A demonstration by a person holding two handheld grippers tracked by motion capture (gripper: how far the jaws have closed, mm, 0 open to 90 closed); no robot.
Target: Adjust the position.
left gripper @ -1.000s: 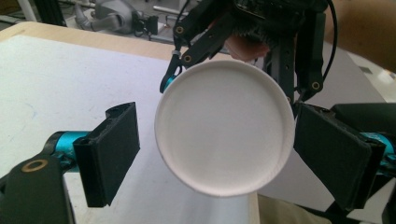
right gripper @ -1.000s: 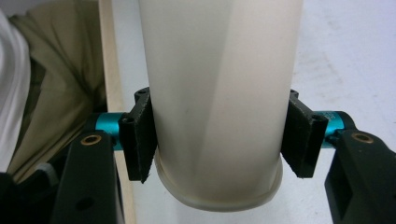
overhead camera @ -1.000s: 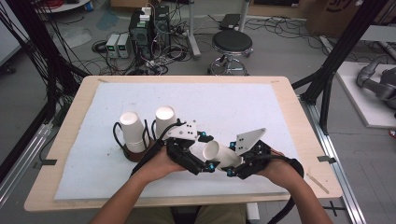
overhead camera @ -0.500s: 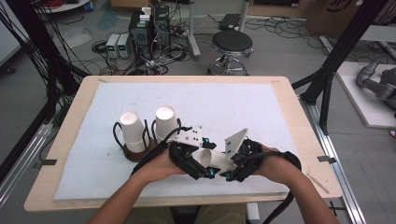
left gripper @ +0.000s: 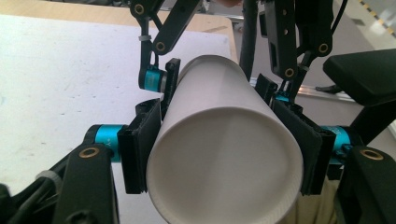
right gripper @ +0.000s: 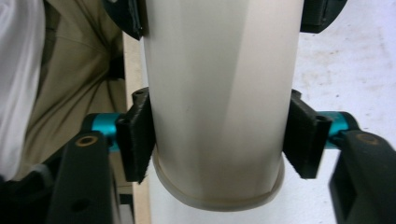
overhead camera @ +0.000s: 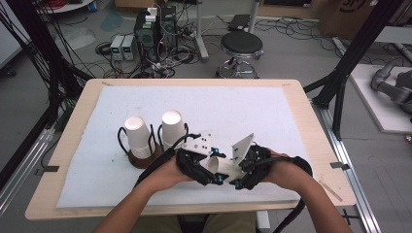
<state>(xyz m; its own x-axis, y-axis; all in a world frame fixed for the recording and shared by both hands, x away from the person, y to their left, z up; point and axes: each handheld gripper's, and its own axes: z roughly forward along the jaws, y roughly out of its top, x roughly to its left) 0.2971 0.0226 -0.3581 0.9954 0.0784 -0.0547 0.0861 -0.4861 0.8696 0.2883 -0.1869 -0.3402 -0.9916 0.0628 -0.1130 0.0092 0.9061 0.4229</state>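
A white paper cup (overhead camera: 224,166) lies on its side just above the table's front middle, held between both grippers. My left gripper (overhead camera: 210,171) is shut on the cup's closed end; in the left gripper view its pads (left gripper: 140,149) press both sides of the cup (left gripper: 224,186). My right gripper (overhead camera: 238,174) is shut on the rim end, and in the right gripper view its pads (right gripper: 136,140) squeeze the cup (right gripper: 217,84) just above its rolled rim. The two grippers face each other, almost touching.
Two more white cups (overhead camera: 137,133) (overhead camera: 173,125) stand upside down on a dark wire rack (overhead camera: 143,159) at the left of the white mat (overhead camera: 243,111). The table's wooden front edge (overhead camera: 145,208) runs close under the person's forearms.
The right gripper has slid left along the cup toward the left gripper, so the hands are closer together. The cups on the rack have not moved.
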